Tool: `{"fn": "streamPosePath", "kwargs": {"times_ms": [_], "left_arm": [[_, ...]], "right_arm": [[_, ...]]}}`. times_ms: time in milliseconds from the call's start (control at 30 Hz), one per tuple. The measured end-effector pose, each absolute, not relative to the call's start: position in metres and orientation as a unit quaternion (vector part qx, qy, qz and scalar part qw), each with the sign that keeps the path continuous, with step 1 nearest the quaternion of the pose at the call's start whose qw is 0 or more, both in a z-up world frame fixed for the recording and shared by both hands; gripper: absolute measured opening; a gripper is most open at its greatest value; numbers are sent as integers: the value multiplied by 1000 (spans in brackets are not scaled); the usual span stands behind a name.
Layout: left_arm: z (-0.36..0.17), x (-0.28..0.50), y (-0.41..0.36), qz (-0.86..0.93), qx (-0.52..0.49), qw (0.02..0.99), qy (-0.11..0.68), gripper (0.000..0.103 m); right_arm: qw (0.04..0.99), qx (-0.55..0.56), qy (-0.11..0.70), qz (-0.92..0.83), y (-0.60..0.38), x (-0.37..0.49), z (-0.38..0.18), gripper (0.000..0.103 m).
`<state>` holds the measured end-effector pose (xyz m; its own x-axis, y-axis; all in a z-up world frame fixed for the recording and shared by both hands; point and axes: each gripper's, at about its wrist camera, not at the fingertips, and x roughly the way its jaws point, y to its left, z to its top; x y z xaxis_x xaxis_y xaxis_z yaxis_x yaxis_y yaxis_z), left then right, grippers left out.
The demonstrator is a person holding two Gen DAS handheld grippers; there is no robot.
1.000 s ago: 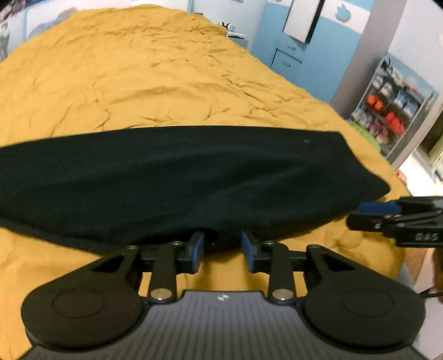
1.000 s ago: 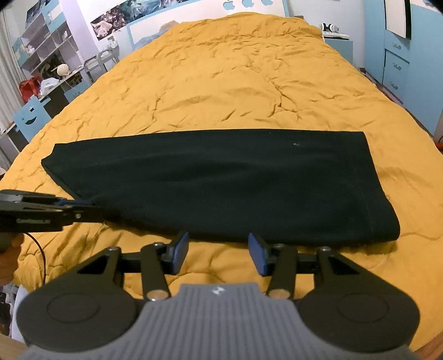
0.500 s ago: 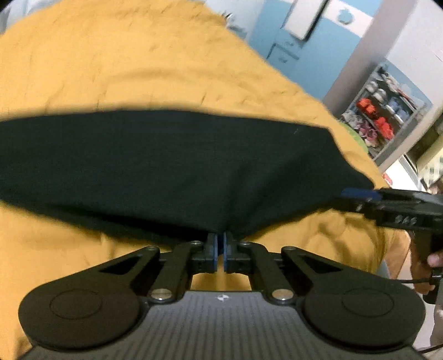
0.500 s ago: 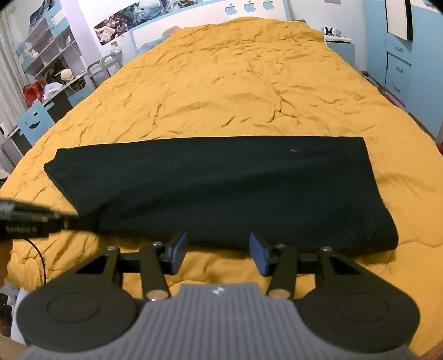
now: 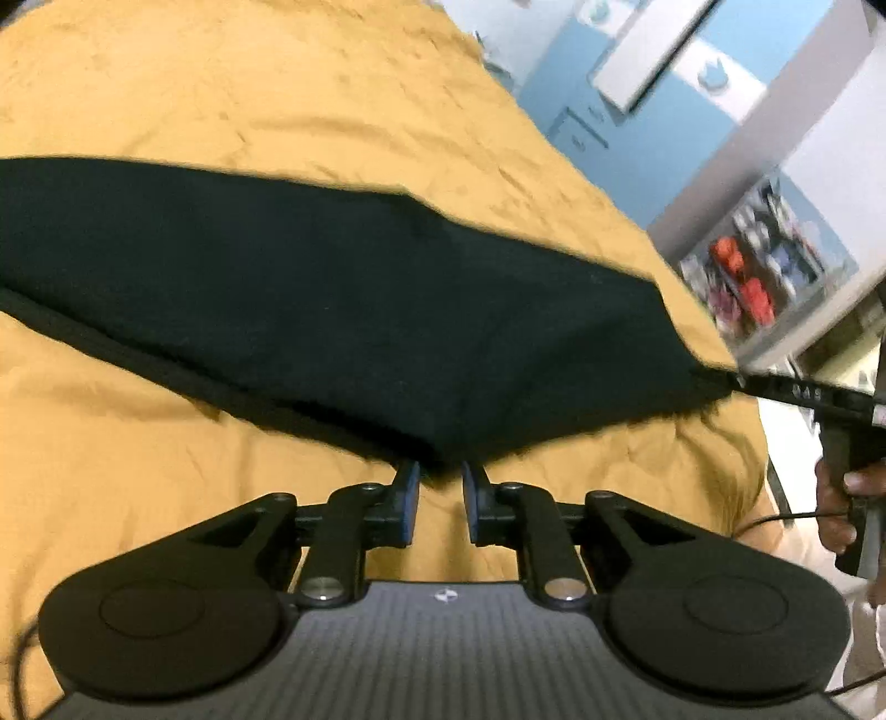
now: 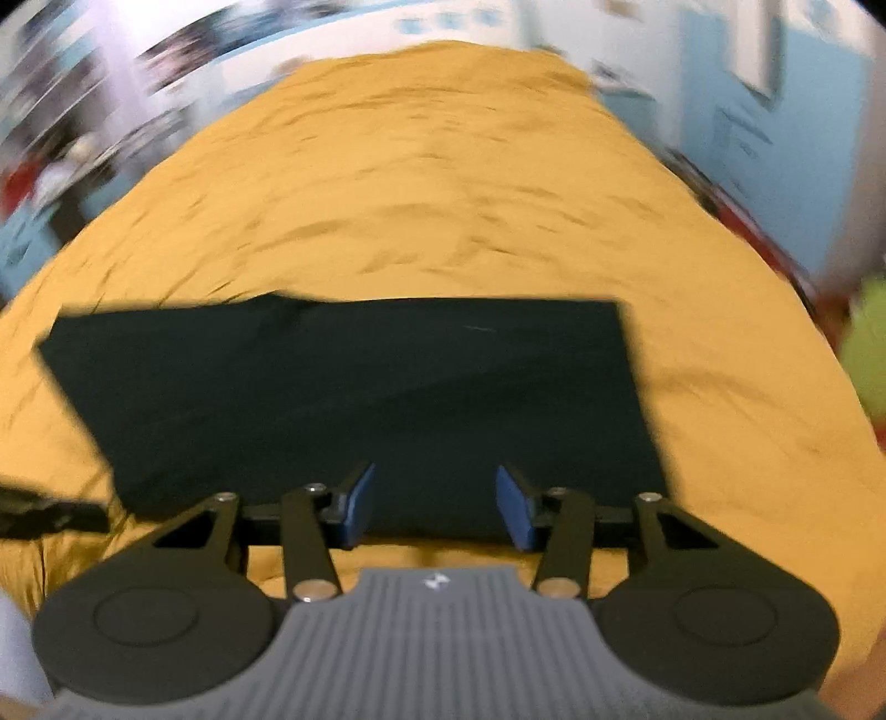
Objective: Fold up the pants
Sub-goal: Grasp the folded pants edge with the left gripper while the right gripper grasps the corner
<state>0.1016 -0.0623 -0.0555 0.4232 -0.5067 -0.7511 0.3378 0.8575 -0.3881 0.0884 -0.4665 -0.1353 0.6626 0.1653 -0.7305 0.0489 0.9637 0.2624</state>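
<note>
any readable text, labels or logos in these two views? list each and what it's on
"DAS", partly blurred: on the side of the right hand-held gripper, left wrist view.
Small white emblem, no letters: on the left hand-held gripper body.
Same emblem on the right one in its own view.
Wall posters: too blurred to read.

black pants (image 6: 354, 399) (folded lengthwise) lie flat across the bed; near edge lifted

The light is warm, even and indoor, without hard shadows or glare. Both views bend strongly at the rims, with dark corners. The right wrist view is smeared by motion, worst from 9 to 3 o'clock. The left view is softer at 2 o'clock.
</note>
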Motion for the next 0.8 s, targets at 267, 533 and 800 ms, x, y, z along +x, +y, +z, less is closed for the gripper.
{"fn": "streamPosePath", "kwargs": {"times_ms": [267,533,800], "left_arm": [[-56,133,-58,-222,-123,859,444,18],[-68,133,-68,-222,-112,855,455,16],[-82,130,-78,-224,-71,839,491,7]], "right_arm": [[844,370,387,-41,-567,59,-170,49],[778,521,350,-27,-581,75,-214,7],[807,474,351,-36,-573,57,-205,2]]}}
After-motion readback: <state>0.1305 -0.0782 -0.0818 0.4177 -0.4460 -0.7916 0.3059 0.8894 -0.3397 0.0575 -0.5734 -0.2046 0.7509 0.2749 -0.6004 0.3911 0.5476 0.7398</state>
